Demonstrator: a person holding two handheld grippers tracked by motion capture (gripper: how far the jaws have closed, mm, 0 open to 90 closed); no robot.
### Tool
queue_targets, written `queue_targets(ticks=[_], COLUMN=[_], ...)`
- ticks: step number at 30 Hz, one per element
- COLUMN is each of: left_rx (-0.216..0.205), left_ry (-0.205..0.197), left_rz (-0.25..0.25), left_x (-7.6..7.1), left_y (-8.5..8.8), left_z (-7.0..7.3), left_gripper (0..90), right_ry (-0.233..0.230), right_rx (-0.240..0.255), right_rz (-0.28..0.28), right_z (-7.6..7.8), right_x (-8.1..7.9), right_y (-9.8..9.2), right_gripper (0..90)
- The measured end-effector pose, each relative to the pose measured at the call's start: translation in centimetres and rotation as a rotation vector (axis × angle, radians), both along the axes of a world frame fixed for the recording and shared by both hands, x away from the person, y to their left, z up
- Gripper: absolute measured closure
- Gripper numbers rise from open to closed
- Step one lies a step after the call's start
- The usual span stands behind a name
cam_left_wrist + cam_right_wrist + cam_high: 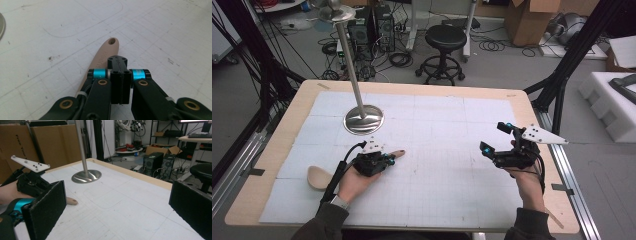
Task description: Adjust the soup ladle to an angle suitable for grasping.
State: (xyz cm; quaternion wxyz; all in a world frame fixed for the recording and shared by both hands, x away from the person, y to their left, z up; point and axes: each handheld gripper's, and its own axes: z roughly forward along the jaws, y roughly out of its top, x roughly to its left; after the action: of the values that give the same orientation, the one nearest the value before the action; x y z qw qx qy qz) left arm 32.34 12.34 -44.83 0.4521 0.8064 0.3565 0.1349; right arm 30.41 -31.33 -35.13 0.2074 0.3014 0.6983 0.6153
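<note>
at lower left of the high view a wooden spoon [319, 177] is seen flat on the desk [447, 150], its handle under the clenched left hand-held gripper [384, 161]; the right hand-held gripper [495, 137] is held released at right

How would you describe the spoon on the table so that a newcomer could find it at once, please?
Start at the shiny round metal stand base on the white gridded mat. Just nearer the person, under the left claw, lies a beige wooden spoon. Its handle tip has a small hole, and it is the one tan, flat-lying item there.
</note>
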Motion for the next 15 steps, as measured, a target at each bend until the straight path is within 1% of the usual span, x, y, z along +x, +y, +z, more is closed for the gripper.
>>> queue_targets(ticks=[1,2,6,7,9,10,12,15], left_rx=[0.0,-0.015,-0.029,-0.033,-0.066,-0.072,-0.063,-0.094], left_ry=[-0.01,-0.017,-0.029,-0.036,-0.04,-0.044,-0.061,-0.068], left_rz=[-0.014,-0.024,-0.058,-0.069,-0.1,-0.12,-0.149,-0.189], left_x=[-0.1,-0.4,-1.0,-1.2,-1.6,-1.8,-2.2,-2.5], left_y=[0.0,-0.1,0.0,0.1,0.4,0.6,0.9,1.7], left_z=[0.2,0.3,1.1,1.3,2.0,2.4,3.2,4.4], left_gripper=[90.0,90.0,89.9,89.9,89.7,89.6,89.5,87.5], right_ry=[0.0,0.002,0.003,-0.004,-0.001,0.001,-0.003,0.001], right_rx=[0.003,0.003,0.006,0.007,0.009,0.01,0.009,0.013], right_rz=[-0.002,-0.003,-0.007,-0.008,-0.008,-0.008,-0.01,-0.012], right_z=[0.0,0.0,0.0,0.0,0.0,0.0,0.0,0.0], right_x=[0.0,0.0,-0.1,0.0,-0.1,-0.1,-0.1,-0.2], right_y=[0.0,-0.1,-0.3,-0.4,-0.4,-0.4,-0.5,-0.5], right_gripper=[0.4,0.4,0.4,0.4,0.4,0.4,0.4,0.4])
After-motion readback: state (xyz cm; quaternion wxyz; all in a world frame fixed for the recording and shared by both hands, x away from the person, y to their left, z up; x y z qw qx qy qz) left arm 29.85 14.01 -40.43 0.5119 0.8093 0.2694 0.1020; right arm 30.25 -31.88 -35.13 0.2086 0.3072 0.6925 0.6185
